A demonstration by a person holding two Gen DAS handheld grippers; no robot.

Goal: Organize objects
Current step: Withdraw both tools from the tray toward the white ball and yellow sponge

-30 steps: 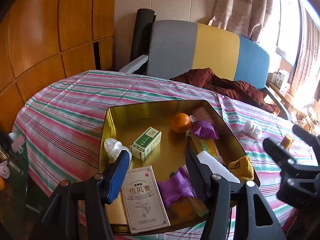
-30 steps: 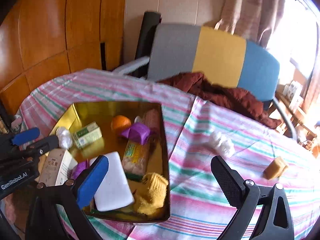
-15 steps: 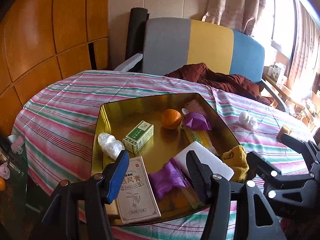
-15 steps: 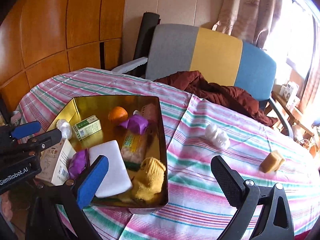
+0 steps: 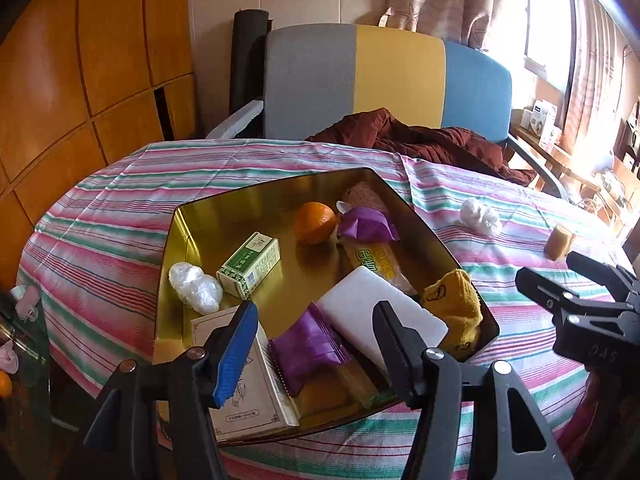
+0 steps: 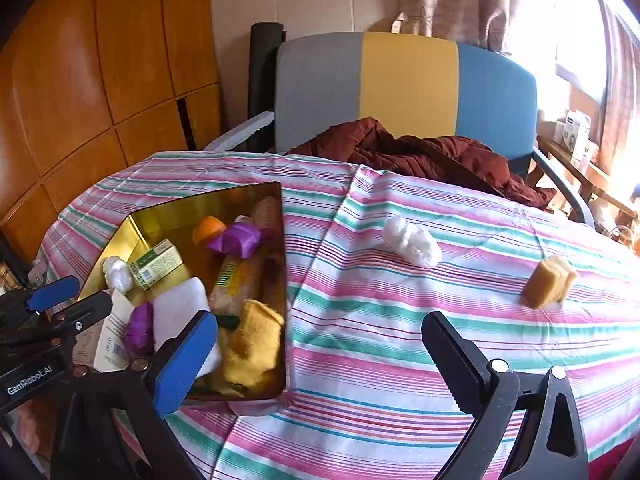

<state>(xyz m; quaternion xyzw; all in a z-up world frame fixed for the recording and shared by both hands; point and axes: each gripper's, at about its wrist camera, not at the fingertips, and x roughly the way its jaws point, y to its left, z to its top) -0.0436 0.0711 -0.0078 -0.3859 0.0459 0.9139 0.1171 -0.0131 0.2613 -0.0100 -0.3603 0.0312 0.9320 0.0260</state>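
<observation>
Pulled back from the gold tray [image 5: 208,216] over the past second, both your grippers now sit farther from it, so more of the striped table [image 6: 360,320] shows in each view. Your left gripper [image 5: 316,332] has its fingers [image 5: 236,344] spread wide and empty, hovering over the tray's near end above a purple packet [image 5: 308,344], touching nothing. Your right gripper [image 6: 316,344] is likewise spread wide and holds nothing, its blue-padded finger at the tray's near corner and the black one over bare cloth.

Inside the tray lie a white block [image 5: 380,312], a yellow sock [image 5: 456,304], a cream box with red characters [image 5: 256,396], a green box [image 5: 248,264], an orange [image 5: 316,222], a long yellow snack pack [image 5: 376,264], a second purple packet [image 5: 366,224] and a crumpled clear wrap [image 5: 194,282].

Outside the tray, well to its right, a white wad [image 6: 412,240] and a tan block [image 6: 548,280] rest on the cloth. Behind the table stands a grey, yellow and blue chair [image 6: 404,84] with a maroon garment [image 6: 420,156] heaped on it.
</observation>
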